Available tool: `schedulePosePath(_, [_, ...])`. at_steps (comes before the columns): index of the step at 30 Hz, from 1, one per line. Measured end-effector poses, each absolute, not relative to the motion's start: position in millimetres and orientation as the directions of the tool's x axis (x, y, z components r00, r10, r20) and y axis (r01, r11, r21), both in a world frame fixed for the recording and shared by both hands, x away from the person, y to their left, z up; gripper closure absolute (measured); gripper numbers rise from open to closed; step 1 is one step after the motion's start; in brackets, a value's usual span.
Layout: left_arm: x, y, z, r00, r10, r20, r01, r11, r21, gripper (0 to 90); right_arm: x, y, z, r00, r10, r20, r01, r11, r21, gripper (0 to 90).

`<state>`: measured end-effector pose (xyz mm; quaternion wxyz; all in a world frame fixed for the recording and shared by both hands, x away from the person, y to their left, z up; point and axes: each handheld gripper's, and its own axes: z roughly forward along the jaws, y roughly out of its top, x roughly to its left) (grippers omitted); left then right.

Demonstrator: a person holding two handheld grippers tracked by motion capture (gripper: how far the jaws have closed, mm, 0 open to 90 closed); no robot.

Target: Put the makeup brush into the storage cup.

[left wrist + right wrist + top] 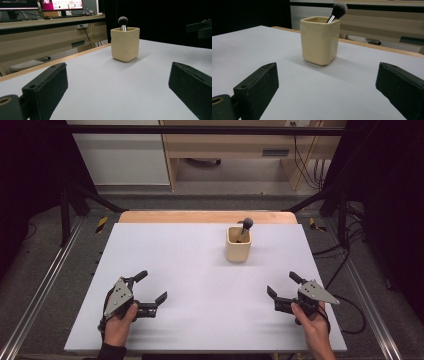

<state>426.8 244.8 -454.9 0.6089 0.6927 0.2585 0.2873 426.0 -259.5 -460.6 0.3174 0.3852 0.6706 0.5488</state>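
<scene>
- My left gripper (151,288) and right gripper (281,284) rest wide apart, jaws spread, holding nothing.
- A dark-bristled makeup brush (245,227) stands in the square cream ceramic cup (237,245) on the white table (200,270).

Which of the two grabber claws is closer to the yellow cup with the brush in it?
The right gripper is closer. The cup stands on the right half of the table, so the left gripper has farther to go.

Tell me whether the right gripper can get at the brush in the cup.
Probably yes: the right gripper is open, the brush sticks out above the cup, and bare table lies between.
</scene>
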Motion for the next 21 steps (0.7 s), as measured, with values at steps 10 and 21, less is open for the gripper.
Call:
schedulePosePath(10, [427.3, 245.4, -455.4, 0.699, 0.710, 0.081, 0.009, -0.122, 0.993, 1.9, 428.7, -255.1, -465.2, -0.510, 0.860, -0.019, 0.160, 0.117, 0.980, 4.9])
schedulePosePath(21, [427.7, 246.4, -455.7, 0.700, 0.710, 0.079, 0.011, -0.122, 0.993, 1.9, 431.1, -250.6, -467.6, -0.518, 0.855, 0.007, 0.152, 0.084, 0.985, 5.0])
